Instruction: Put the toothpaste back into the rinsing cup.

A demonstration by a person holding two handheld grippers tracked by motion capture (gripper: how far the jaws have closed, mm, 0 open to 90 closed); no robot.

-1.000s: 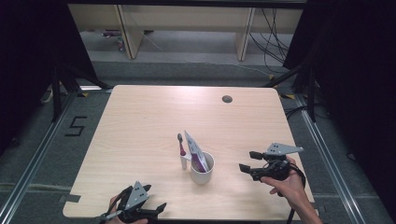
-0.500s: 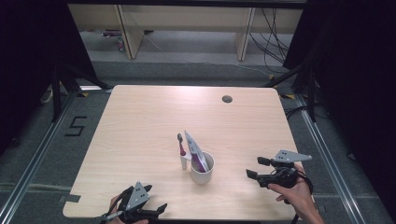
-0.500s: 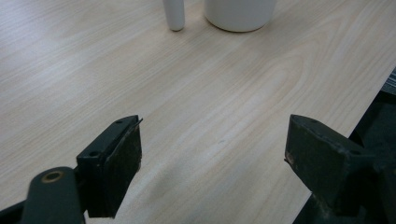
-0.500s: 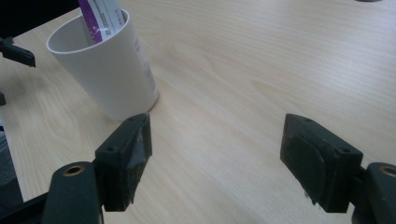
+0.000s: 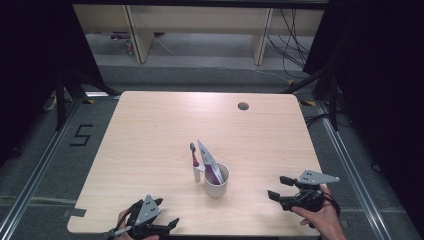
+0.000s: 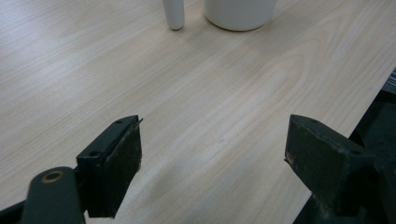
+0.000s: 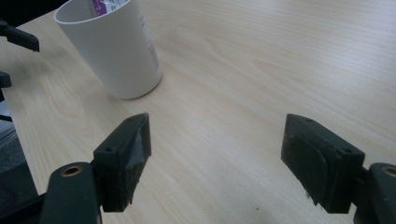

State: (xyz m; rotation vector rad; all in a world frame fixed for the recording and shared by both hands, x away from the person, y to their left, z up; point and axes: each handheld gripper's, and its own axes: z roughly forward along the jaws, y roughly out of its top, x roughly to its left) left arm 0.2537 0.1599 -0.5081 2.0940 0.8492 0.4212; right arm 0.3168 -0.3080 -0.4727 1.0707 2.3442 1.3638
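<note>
High view: white cup (image 5: 216, 181) upright near the table's (image 5: 150, 130) front middle, holding a purple tube (image 5: 210, 164) propped against its rim; toothbrush (image 5: 194, 161) upright just left of it, probably in a small holder. Left gripper (image 5: 162, 227) at the front edge, right gripper (image 5: 279, 189) well right of the cup, both released and empty, seemingly parked clear.

Left gripper view: 2 jaws spread wide over bare wood; cup base (image 6: 239, 14) and a white stem (image 6: 173, 14) far ahead, untouched.

Right gripper view: jaws wide apart, gripping nothing; cup (image 7: 112, 51) ahead-left, apart from the jaws, aimed loosely toward it.
</note>
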